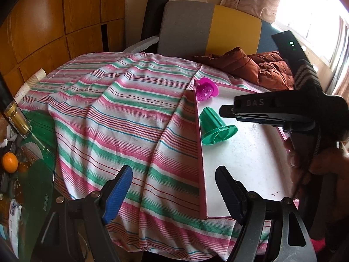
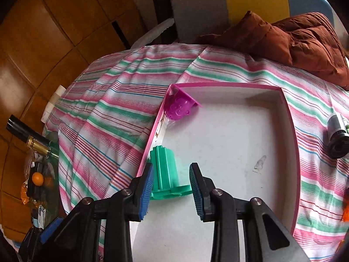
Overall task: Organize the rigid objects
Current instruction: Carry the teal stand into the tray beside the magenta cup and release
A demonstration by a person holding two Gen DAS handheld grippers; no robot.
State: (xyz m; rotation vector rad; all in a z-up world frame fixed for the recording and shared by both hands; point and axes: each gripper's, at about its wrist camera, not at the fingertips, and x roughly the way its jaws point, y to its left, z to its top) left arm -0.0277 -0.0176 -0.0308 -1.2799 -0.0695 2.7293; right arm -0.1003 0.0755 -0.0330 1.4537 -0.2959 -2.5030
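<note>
A green plastic mould [image 1: 214,126] [image 2: 166,173] lies on its side in the white, pink-rimmed box [image 1: 246,152] [image 2: 235,131], near its left wall. A magenta mould [image 1: 206,89] [image 2: 180,107] lies in the box's far left corner. My right gripper [image 2: 171,182] is open, its blue pads [image 2: 146,187] on either side of the green mould with gaps to it; from the left wrist view it [image 1: 226,111] hovers over the box. My left gripper [image 1: 174,187] is open and empty above the striped cloth, beside the box's left wall.
The striped cloth [image 1: 120,113] covers a round table. A brown jacket [image 1: 261,67] lies at the back right. A dark cylinder [image 2: 338,135] lies right of the box. A bottle [image 1: 16,120], an orange [image 1: 9,162] and stacked paper cups [image 1: 30,83] are at left.
</note>
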